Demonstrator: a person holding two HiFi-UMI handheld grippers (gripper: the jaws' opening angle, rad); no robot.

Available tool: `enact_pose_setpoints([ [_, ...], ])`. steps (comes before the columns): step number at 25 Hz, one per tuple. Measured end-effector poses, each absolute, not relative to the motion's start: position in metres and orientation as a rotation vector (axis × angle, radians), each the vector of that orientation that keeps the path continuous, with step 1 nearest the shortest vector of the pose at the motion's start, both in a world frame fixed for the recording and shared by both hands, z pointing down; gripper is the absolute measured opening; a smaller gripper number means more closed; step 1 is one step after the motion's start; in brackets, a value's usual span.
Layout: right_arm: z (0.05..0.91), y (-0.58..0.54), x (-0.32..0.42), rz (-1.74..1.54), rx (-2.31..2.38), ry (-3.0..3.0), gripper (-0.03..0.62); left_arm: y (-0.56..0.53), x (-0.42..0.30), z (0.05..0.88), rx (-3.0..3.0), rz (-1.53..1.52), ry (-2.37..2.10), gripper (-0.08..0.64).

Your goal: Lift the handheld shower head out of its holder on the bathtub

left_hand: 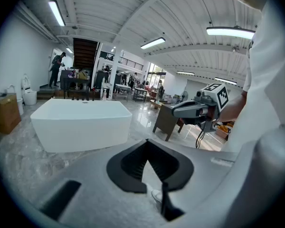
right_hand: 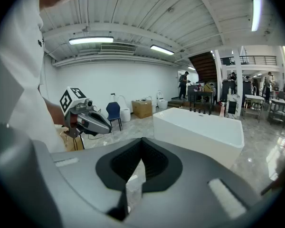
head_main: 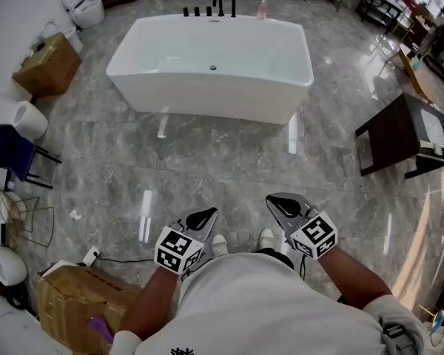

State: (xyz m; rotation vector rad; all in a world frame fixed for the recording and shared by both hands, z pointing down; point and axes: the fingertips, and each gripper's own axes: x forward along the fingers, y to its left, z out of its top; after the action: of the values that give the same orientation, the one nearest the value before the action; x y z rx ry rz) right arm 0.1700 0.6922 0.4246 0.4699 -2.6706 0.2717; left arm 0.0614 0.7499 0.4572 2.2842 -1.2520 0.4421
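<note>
Bathtub (head_main: 211, 69) stands on the floor, well apart from both claws. Black fittings (head_main: 207, 9) line its far rim.

Handheld shower head (head_main: 233, 7): probably the rightmost upright, too small to confirm. I expect it to be stiff, smooth, slippery and hose-tethered, so grip mid-handle.

Left claw (head_main: 207, 214) and right claw (head_main: 275, 201) are closed and empty.

no words or numbers readable; square markers on left gripper (head_main: 205, 214), right gripper (head_main: 280, 202).

The shiny grey floor (head_main: 207, 165) holds a white bathtub (head_main: 211, 76), a brown box (head_main: 48, 65) and a blue chair (head_main: 11, 150) at left, and a dark table (head_main: 396, 132) at right.
</note>
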Motion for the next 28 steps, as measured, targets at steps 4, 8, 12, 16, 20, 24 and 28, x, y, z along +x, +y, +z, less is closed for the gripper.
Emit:
enact_pose_setpoints([
  [4, 0.428, 0.705, 0.132, 0.261, 0.479, -2.677, 0.011, 0.745, 0.033, 0.452, 2.35, 0.438, -1.244, 0.007],
  [8, 0.432, 0.719, 0.114, 0.284, 0.485, -2.663, 0.011, 0.74, 0.012, 0.446, 2.374, 0.38, -1.284, 0.068],
  [12, 0.434, 0.722, 0.109, 0.308, 0.482, -2.651, 0.011, 0.721, -0.004, 0.443, 2.36, 0.324, -1.314, 0.205],
  [16, 0.44, 0.713, 0.109, 0.337, 0.437, -2.655, 0.012, 0.692, -0.011, 0.443, 2.359, 0.321, -1.348, 0.242],
  [20, 0.445, 0.675, 0.107, 0.346, 0.44, -2.673, 0.014, 0.653, -0.019, 0.446, 2.342, 0.351, -1.376, 0.274],
  [24, 0.445, 0.619, 0.092, 0.343, 0.423, -2.697, 0.031, 0.601, -0.032, 0.445, 2.31, 0.368, -1.408, 0.278],
  [28, 0.446, 0.567, 0.085, 0.337, 0.343, -2.708, 0.032, 0.541, -0.036, 0.435, 2.301, 0.416, -1.438, 0.281],
])
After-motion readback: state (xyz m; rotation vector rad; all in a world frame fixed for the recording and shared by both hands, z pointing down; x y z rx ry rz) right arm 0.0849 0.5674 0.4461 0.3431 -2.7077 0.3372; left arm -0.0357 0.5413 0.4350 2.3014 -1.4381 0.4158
